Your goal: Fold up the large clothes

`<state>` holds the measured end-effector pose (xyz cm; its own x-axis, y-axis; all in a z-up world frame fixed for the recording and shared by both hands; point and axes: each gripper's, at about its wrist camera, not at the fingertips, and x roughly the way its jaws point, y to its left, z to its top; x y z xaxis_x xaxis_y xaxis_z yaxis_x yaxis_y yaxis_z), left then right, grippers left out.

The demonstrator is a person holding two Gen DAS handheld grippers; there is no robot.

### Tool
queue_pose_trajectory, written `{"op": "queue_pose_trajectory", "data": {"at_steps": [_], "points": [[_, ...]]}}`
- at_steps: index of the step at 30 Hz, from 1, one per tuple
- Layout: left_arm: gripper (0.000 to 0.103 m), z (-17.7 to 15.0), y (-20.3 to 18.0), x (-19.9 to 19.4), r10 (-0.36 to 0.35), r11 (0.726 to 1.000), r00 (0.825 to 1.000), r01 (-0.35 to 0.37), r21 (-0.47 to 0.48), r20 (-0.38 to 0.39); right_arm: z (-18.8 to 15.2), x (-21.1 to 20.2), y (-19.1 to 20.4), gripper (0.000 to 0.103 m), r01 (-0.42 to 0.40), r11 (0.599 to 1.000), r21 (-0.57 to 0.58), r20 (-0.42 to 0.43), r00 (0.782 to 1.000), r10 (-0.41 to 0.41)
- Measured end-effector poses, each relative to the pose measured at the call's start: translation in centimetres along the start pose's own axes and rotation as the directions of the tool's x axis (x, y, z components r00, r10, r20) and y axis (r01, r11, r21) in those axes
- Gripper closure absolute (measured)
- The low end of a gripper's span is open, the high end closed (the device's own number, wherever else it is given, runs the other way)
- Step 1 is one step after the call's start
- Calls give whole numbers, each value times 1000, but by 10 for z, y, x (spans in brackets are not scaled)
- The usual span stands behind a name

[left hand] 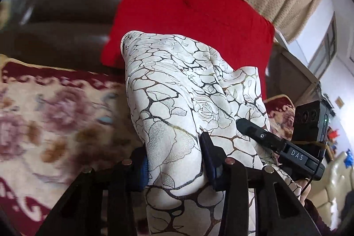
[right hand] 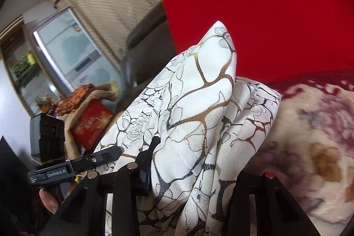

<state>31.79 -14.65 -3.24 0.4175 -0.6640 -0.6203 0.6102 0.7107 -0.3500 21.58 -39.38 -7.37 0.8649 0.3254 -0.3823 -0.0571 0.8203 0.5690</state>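
Garment (left hand: 177,90), white with a dark vein-and-rose print, bunched and lifted between both tongs above a floral blanket (left hand: 55,116), with a red cushion (left hand: 188,14) beyond. Left tongs (left hand: 174,160): fingers pressed against a thick gathered fold, gripping it. Right tongs (right hand: 192,171): cloth fills the gap; only the left finger (right hand: 146,160) shows, so closure cannot be told. Fabric appears thin, light, limp and somewhat slick; it likely slips if pinched in bulk. Hold is best taken at hems or corners.
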Motion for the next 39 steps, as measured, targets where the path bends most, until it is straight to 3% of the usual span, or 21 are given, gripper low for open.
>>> {"op": "queue_pose_trajectory", "data": {"at_steps": [5,8,9,10,12,13,16,21,23,24,26,27,30,32,34,37,39], "points": [[60,-8,29,-18,119,992,993,-119,-30,19,-14,41,17,64,-86,996,35,-18,996,87],[59,-22,58,-5,209,972,976,-215,-92,-63,-28,85,18,63,-78,995,55,-106,991,83],[56,-31,72,8,255,956,958,-270,-116,-128,-34,103,15,62,-63,996,68,-163,984,74],[54,-38,83,11,262,949,953,-283,-140,-154,-40,115,12,55,-38,996,82,-203,978,54],[47,-45,92,10,241,948,960,-265,-177,-146,-47,127,5,43,12,993,116,-246,969,17],[45,-46,92,6,241,949,960,-264,-172,-141,-46,126,4,35,29,992,124,-248,969,3],[43,-46,80,-3,291,946,951,-303,-115,-108,-40,110,10,31,93,993,72,-231,970,-74],[41,-47,48,-27,425,905,905,-426,-11,-17,-36,68,35,31,225,971,-83,-148,961,-235],[30,-55,39,-42,489,872,872,-489,-9,26,-35,49,57,31,256,952,-169,-77,959,-272],[30,-58,39,-45,510,860,859,-510,-13,35,-35,42,69,35,233,952,-199,-58,967,-248],[30,-70,37,-46,563,826,826,-563,-12,29,-40,28,91,56,180,947,-265,-26,981,-194],[30,-76,38,-44,587,809,809,-587,-13,13,-43,26,99,73,178,938,-298,-30,980,-195],[30,-87,49,-25,615,788,787,-616,2,-36,-60,45,109,74,177,930,-323,-107,969,-222],[27,-90,53,-18,637,771,769,-637,24,-49,-73,64,96,74,192,937,-291,-189,949,-254],[25,-91,53,-16,632,775,774,-631,34,-47,-85,82,77,74,217,941,-262,-258,923,-284],[25,-91,48,-21,657,754,753,-655,44,-34,-80,74,74,74,222,951,-215,-255,927,-274],[25,-93,42,-31,658,753,752,-657,38,-23,-76,60,81,74,221,952,-213,-233,935,-269]]}}
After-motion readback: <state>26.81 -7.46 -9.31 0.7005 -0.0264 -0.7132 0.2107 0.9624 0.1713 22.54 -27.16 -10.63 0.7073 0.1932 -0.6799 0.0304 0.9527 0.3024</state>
